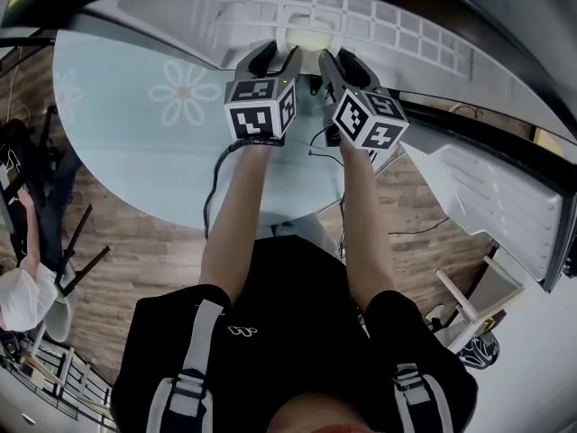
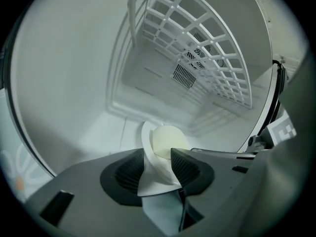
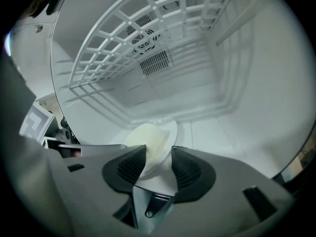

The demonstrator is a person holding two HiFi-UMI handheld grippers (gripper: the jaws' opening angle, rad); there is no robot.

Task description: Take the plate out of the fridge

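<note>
Inside the fridge (image 2: pixel 69 83), on its white floor, lies the plate (image 2: pixel 157 174) – white, with a pale yellowish round lump (image 2: pixel 168 139) on it; what the lump is I cannot tell. Both grippers reach into the compartment side by side, near each other but not touching.

The left gripper (image 1: pixel 273 54) has its jaws wide apart. In the left gripper view the near rim of the plate runs slantwise through the gap between the two ribbed pads, and they are not clamped on it. The right gripper (image 1: pixel 340 61) stands much the same: its jaws are spread, and the plate (image 3: pixel 159 174) fills the space between them, with the lump (image 3: pixel 145 139) just beyond the tips.

Above the plate hangs a white wire shelf (image 2: pixel 207 48), and on the back wall behind it sit a small round fan and a slotted vent (image 2: pixel 185 75).

From the head view, the person's bare forearms stretch forward over a round glass table (image 1: pixel 135 142) printed with a pale flower. Each gripper carries its marker cube (image 1: pixel 261 106) just ahead of the wrist. The fridge door (image 1: pixel 505 197) stands swung open at the right – white, with moulded racks on its inner face. The floor below is wood plank.
</note>
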